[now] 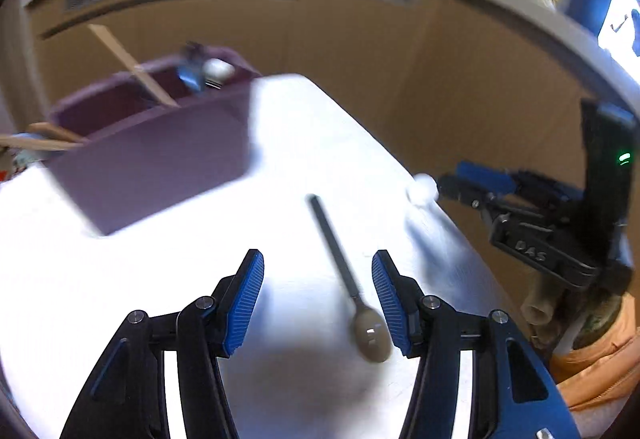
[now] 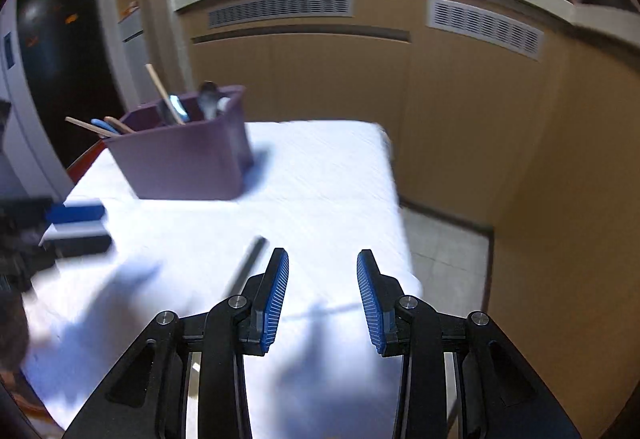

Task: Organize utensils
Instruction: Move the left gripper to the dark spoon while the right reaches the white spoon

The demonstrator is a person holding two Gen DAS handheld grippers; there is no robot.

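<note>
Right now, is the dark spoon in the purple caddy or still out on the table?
Out: the spoon lies flat on the white table.

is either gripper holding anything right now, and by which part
Nothing is held. The left gripper stands open over the spoon, which lies on the table. The right gripper is open and empty.

Raised lettering on black body of right gripper — reads roughly "DAS", blurred, not fully certain. No other legible text, label, number or sign in either wrist view.
</note>
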